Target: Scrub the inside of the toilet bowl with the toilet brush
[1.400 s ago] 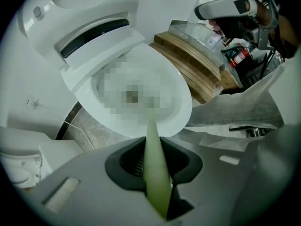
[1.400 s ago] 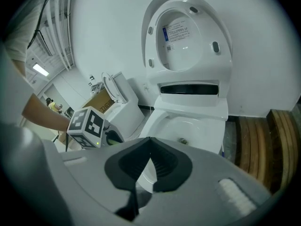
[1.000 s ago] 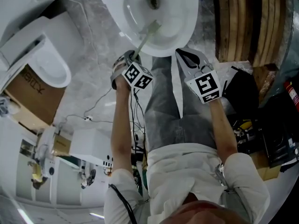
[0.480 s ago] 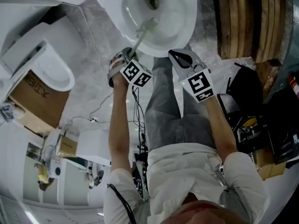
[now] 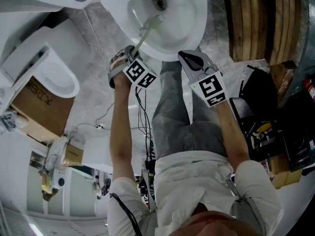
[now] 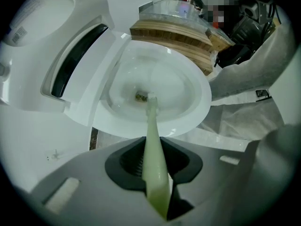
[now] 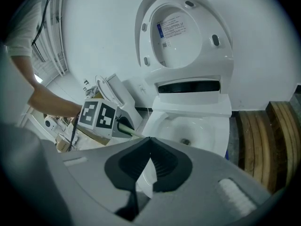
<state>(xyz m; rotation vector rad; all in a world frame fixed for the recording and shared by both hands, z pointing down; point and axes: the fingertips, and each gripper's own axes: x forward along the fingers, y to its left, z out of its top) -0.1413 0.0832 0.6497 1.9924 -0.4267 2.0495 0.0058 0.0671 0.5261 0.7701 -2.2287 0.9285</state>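
The white toilet bowl lies at the top of the head view, its drain near the far end. My left gripper is shut on the pale green handle of the toilet brush, which slants over the front rim into the bowl. In the left gripper view the toilet brush runs out from my left gripper, and its head sits just beside the drain. My right gripper hovers over the front right of the rim, shut and holding nothing. The right gripper faces the bowl and raised lid.
A second white toilet and a cardboard box stand at the left. Stacked wooden planks lie right of the bowl, with black gear below them. Cables trail on the marble floor beside the person's legs.
My left gripper has shifted a little left and forward, pushing the brush head deeper into the bowl, closer to the drain. The right gripper has barely moved.
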